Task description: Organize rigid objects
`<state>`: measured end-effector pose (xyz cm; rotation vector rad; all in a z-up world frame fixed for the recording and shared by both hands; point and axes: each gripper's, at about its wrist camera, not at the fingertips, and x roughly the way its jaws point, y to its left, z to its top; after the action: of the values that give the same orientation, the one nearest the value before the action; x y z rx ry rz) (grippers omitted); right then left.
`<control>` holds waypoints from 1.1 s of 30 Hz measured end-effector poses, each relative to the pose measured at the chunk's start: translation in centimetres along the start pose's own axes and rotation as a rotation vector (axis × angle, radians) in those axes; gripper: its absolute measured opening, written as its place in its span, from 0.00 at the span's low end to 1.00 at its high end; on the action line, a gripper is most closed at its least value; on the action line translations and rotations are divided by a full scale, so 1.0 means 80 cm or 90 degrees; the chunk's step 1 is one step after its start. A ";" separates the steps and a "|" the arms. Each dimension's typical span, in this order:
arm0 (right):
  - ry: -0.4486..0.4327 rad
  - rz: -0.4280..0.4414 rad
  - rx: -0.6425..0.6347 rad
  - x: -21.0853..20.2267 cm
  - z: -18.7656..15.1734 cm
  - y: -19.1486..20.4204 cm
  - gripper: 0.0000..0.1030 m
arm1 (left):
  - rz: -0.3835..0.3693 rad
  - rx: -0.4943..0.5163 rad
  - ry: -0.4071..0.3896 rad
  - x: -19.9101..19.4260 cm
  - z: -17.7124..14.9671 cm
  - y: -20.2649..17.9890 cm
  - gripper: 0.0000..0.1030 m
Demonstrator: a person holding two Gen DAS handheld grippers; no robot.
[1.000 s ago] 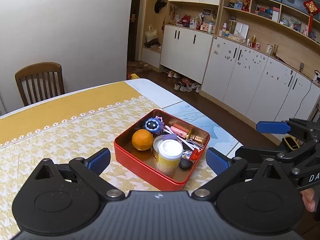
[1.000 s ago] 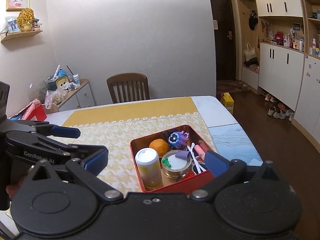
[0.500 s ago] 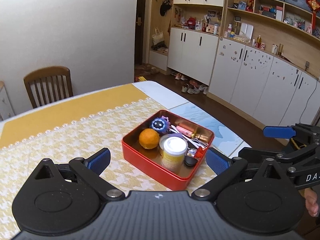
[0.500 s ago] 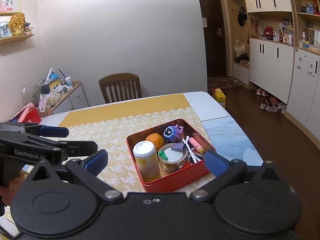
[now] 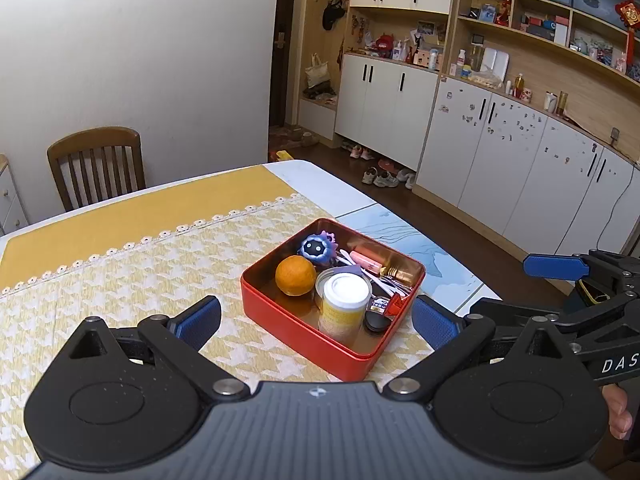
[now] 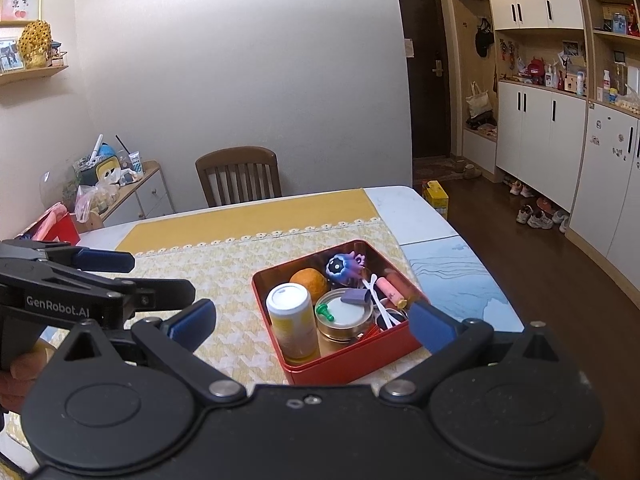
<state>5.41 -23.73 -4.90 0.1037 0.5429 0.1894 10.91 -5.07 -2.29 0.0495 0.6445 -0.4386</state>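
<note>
Dining room, table with yellow houndstooth cloth [image 5: 120, 280]; wooden chair [image 5: 96, 164] at far side, white cabinets along right wall. Red tin [image 5: 304, 332] sits on cloth near table's right edge, packed: orange [image 5: 295, 275], white-capped yellow bottle [image 5: 343, 306] upright at near side, round lidded tin [image 6: 345, 318] with purple clip and green pin on top, blue spiky toy [image 5: 317, 246] at far corner, pink tube [image 5: 366, 259], thin pens and odd bits on right.

Left gripper [image 5: 316, 318] spread wide, empty, hovering short of tin. Right gripper [image 6: 312, 322] same: spread, empty, nothing touched.

Handling guess: bottle likely light, smooth plastic, could slip or tip; pinch mid-body below cap. Orange firm but round, squeeze across widest part. Metal tin stiff, likely slides on cloth; take by wall.
</note>
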 end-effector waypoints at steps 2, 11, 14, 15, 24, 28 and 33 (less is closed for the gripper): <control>0.000 -0.001 0.000 0.000 0.000 0.000 1.00 | -0.001 -0.001 0.000 0.000 0.000 0.000 0.99; 0.002 0.001 -0.001 0.001 0.001 0.001 1.00 | 0.003 -0.003 0.004 0.001 0.000 0.001 0.99; 0.004 0.002 -0.001 0.001 0.001 0.000 1.00 | 0.003 -0.004 0.005 0.002 -0.001 0.000 0.99; 0.003 0.001 -0.001 0.001 0.001 0.001 1.00 | 0.004 -0.004 0.006 0.002 -0.001 0.001 0.99; 0.007 0.003 -0.001 0.004 0.003 -0.002 1.00 | 0.007 -0.007 0.008 0.002 -0.001 0.001 0.99; 0.009 0.004 -0.001 0.005 0.003 -0.003 1.00 | 0.013 -0.009 0.008 0.003 0.000 0.001 0.99; 0.012 0.004 -0.001 0.008 0.003 -0.003 1.00 | 0.009 -0.020 0.015 0.005 -0.001 0.005 0.99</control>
<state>6.08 -23.82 -5.08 0.1017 0.5614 0.1978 11.30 -4.86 -2.61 0.0293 0.6730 -0.4140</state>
